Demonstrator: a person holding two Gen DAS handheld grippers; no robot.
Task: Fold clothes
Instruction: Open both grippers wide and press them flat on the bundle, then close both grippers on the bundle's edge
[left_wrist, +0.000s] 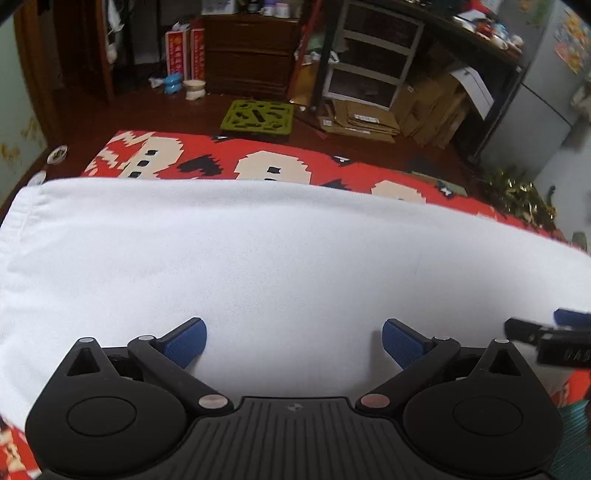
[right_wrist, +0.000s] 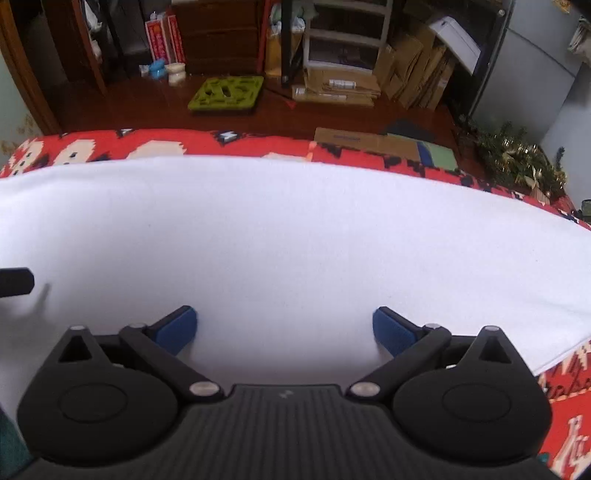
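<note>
The setting is a cluttered room with a dark red-brown wooden floor (left_wrist: 122, 110). Along the far side stand a dark wooden chest of drawers (left_wrist: 251, 55), a pale shelf unit (left_wrist: 373, 55) and a stack of flattened cardboard boxes (left_wrist: 373, 120). A green perforated square mat (left_wrist: 258, 118) lies on the floor in front of the chest, and a blue item and a cream bowl (left_wrist: 194, 88) sit to its left. A grey cabinet (left_wrist: 535, 110) stands at the far right, with tinsel-trimmed greenery (left_wrist: 517, 195) at its foot.

The work surface is covered by a red patterned blanket (left_wrist: 229, 158) with cream and black pixel-style figures. A white garment (left_wrist: 258, 258) lies flat and smooth on this blanket, spread across nearly the full width of both views; its far edge is straight, a stitched hem shows at the left end in the left wrist view, and a near right corner shows in the right wrist view. What kind of garment it is cannot be told.

The left gripper (left_wrist: 294, 343) is over the near part of the white garment with its blue-padded jaws spread wide apart and nothing between them but flat cloth beneath. The right gripper (right_wrist: 284, 330) is likewise over the garment, jaws wide apart and holding nothing. Whether either set of fingertips touches the cloth cannot be told. The two grippers are side by side: part of each shows at the edge of the other's view.
</note>
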